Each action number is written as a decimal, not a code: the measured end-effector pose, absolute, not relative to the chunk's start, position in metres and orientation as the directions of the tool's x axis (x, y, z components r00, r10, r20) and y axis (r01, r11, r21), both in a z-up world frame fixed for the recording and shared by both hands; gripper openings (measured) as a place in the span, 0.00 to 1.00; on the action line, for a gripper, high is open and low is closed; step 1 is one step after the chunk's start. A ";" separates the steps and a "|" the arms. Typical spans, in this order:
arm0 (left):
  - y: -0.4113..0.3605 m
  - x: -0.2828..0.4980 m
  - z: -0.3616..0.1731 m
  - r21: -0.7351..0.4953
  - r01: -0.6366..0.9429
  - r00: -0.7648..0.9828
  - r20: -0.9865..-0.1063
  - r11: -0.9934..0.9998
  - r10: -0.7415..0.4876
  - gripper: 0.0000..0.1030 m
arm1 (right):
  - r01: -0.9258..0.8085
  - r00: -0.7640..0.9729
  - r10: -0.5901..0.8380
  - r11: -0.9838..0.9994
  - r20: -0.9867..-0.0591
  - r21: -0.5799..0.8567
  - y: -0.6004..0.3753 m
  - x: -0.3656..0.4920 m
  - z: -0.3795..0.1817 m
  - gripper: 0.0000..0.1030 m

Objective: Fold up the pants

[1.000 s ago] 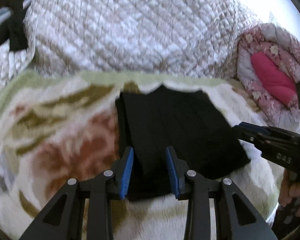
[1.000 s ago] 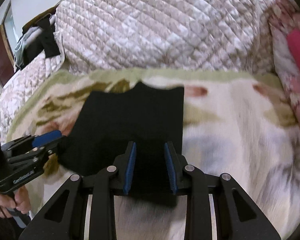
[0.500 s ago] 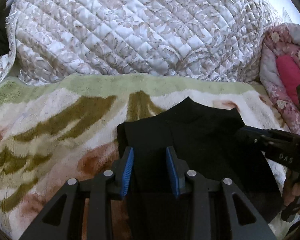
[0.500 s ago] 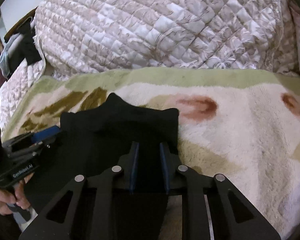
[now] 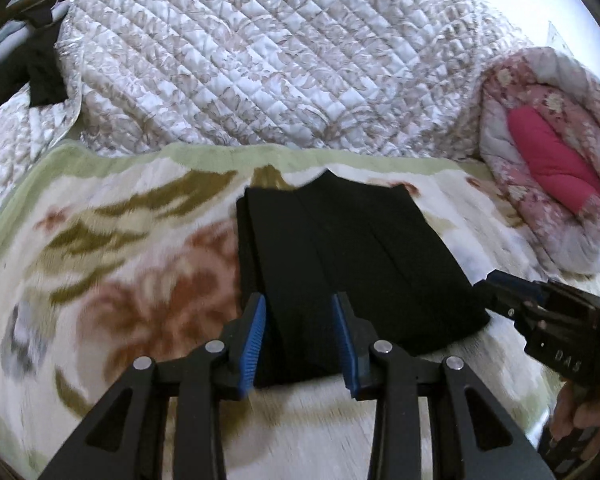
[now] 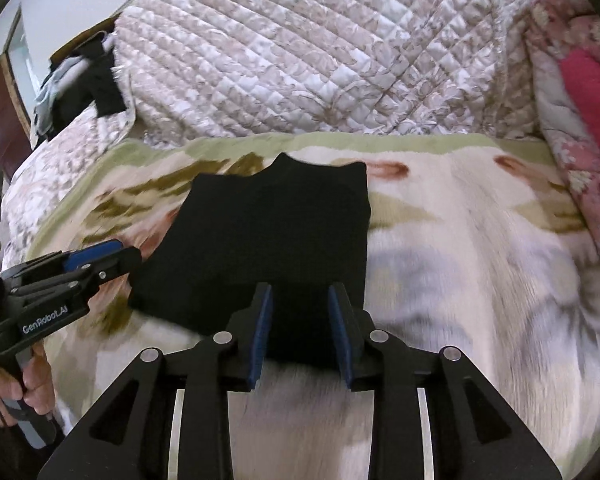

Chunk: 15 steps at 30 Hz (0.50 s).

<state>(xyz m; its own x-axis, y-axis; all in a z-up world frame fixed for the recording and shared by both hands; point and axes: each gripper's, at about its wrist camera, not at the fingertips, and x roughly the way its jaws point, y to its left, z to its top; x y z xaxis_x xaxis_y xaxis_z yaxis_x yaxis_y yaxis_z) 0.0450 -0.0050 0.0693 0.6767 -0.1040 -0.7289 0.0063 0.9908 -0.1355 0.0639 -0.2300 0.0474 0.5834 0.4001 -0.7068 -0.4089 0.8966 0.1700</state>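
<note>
While the black pants [image 5: 340,256] lie in a compact folded rectangle on the flowered blanket [image 5: 112,264], near its far green border and just short of the quilted cover [image 5: 260,64], both tools hang over the near edge of the fabric. On the left, the left tool [image 5: 300,340] has its blue pads spread with the near-left corner of the pants showing between them, and nothing pinched. Over to the right, the right tool [image 6: 300,332] straddles the near-right edge and its jaws are opening; cloth shows in the gap, though the blur makes it hard to say whether a pad brushes it.

This looks like the release after a fold, with the bundle nearly done. Next comes either one more fold or a smoothing pass: that calls for both tools to nip the near edge together, lift evenly, and carry it toward the far edge without dragging the layers underneath.
</note>
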 end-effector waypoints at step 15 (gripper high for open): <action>-0.014 0.005 0.028 -0.094 -0.024 0.624 -0.780 0.995 -0.058 0.36 | -0.406 0.547 0.332 0.908 -0.768 0.103 -0.225 0.024 0.011 0.49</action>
<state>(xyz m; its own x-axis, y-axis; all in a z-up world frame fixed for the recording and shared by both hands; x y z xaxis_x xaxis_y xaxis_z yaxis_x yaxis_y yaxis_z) 0.0054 -0.0141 0.0283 0.6236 -0.0585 -0.7795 -0.0240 0.9953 -0.0939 0.0238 -0.2253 0.0109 0.5472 0.3323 -0.7682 -0.4064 0.9079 0.1033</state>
